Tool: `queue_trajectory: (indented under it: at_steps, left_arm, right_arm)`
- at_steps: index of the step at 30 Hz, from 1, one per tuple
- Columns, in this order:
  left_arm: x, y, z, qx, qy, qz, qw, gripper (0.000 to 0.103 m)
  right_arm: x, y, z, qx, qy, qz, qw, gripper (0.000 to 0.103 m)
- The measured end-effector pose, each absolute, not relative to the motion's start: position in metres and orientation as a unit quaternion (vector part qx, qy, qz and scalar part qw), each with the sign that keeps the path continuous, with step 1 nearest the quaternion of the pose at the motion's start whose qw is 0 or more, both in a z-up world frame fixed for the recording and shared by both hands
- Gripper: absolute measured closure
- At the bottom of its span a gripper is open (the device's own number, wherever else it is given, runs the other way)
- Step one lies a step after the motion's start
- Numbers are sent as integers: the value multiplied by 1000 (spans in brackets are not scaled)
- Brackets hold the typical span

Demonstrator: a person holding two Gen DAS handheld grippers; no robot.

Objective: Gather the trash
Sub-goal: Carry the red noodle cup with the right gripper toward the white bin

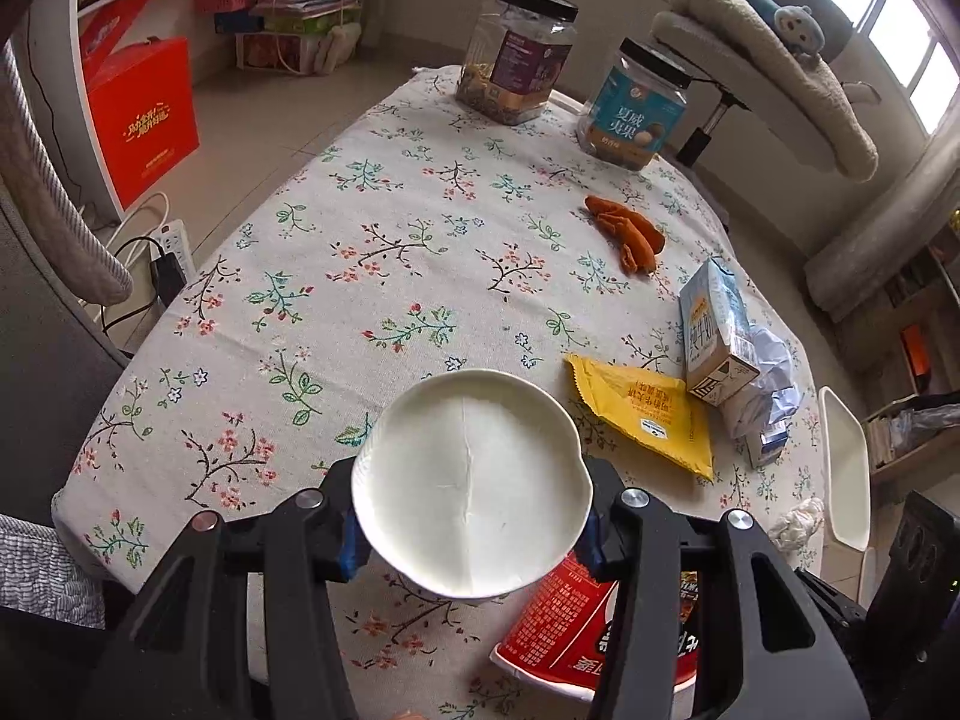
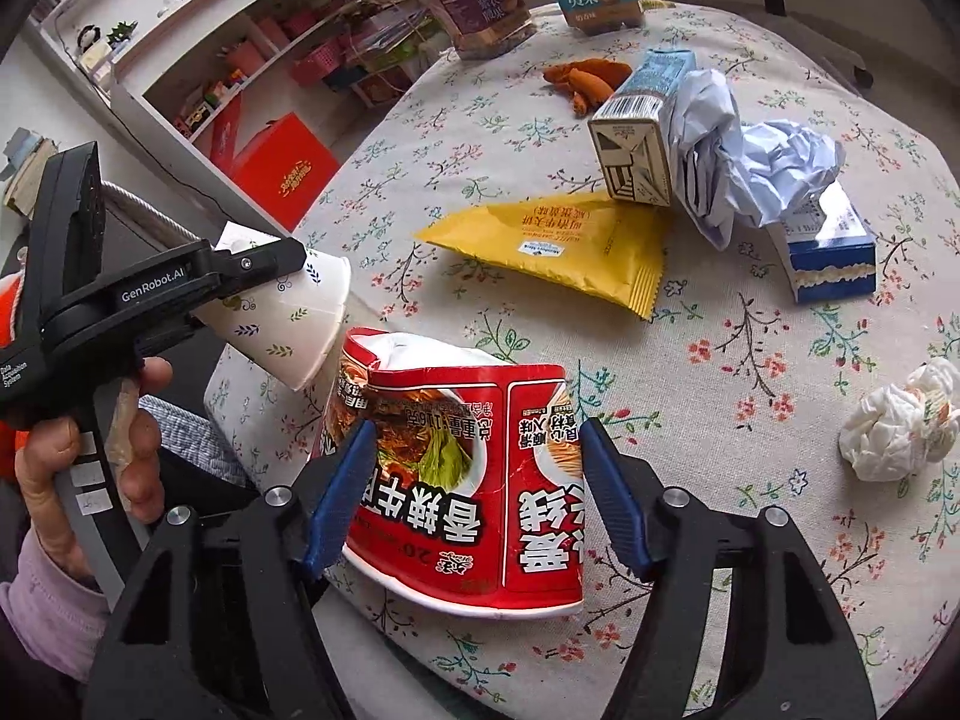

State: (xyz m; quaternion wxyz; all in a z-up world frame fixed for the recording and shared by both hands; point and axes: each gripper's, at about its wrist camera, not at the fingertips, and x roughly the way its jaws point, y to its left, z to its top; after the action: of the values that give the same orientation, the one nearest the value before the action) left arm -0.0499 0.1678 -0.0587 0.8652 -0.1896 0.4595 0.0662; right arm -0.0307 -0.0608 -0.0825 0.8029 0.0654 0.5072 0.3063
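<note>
Floral cloth covers the worktop (image 2: 780,360). Near its front edge, a crushed red noodle cup (image 2: 462,480) lies sideways, framed by the spread fingers of the right gripper (image 2: 474,495), angled downward. Left of the noodle cup, a paper cup (image 1: 471,492) is clamped, tilted, by the left gripper (image 1: 471,531). Beyond the noodle cup a yellow wrapper (image 2: 558,246) is seen.

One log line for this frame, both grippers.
left gripper: shut on paper cup, lifted | right gripper: jaws around crushed noodle cup, on table | yellow wrapper: uncollected
</note>
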Motion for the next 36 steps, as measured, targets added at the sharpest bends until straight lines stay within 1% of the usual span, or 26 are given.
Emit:
queue_trajectory:
  at_steps: [9,14,28,36]
  left_arm:
    - [-43,146,-36,-159,415,55,894,52]
    - [-37,129,-26,-142,392,43,908,52]
    - [-22,72,-6,-110,361,-4,926,52]
    - [-12,40,0,-95,355,-32,930,52]
  right_arm:
    - [-19,-92,-37,30,392,214,894,37]
    - [-14,-116,-22,23,352,166,921,37]
    - [-21,-166,4,19,288,68,955,36]
    - [-24,-205,13,36,271,13,962,36]
